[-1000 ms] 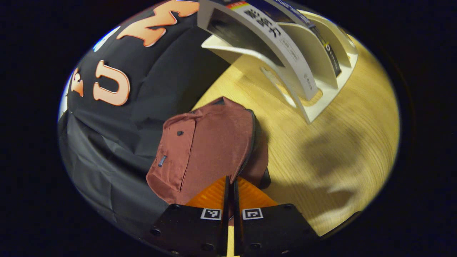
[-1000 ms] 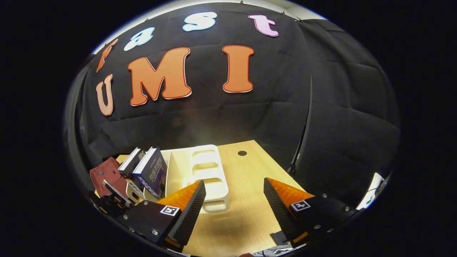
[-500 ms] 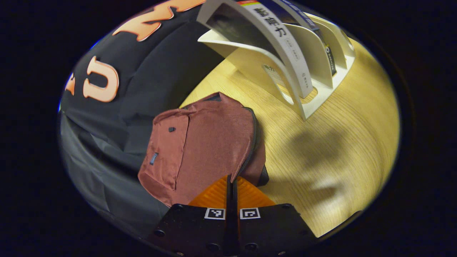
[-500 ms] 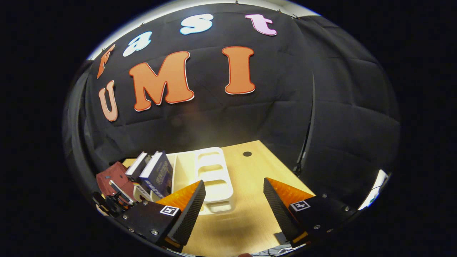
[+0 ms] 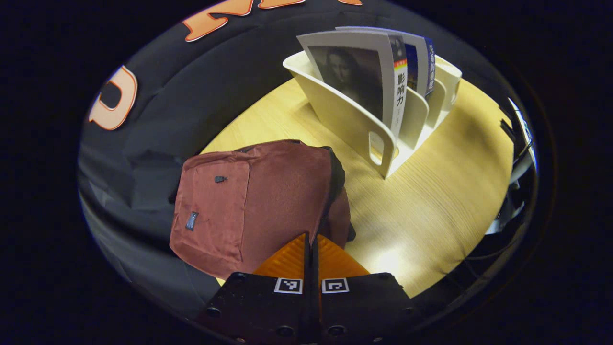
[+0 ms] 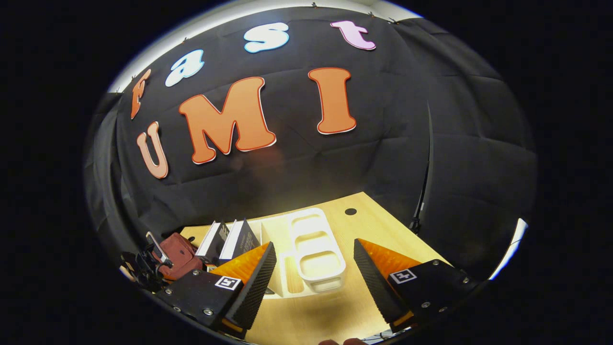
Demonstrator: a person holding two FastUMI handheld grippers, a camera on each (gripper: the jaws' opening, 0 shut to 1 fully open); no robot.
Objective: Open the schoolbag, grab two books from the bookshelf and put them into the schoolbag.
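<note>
Left gripper (image 5: 310, 242) pinched on one schoolbag (image 5: 254, 196), right gripper (image 6: 313, 261) wide apart, two books (image 5: 383, 72), one bookshelf (image 5: 354, 124)

Both views are dim overall, with brightness held to the wooden table (image 5: 431, 201). In the left gripper view, a pale glare patch is seen on the table toward 5 o'clock, and soft shadow is cast beside the bag (image 5: 249, 201) at its 3 o'clock side. In the right gripper view, light is reflected off the table (image 6: 335, 306) near 6 o'clock. Strong fisheye bending is seen toward every edge, where detail is darkened and smeared. The centres are rendered fairly sharp.
</note>
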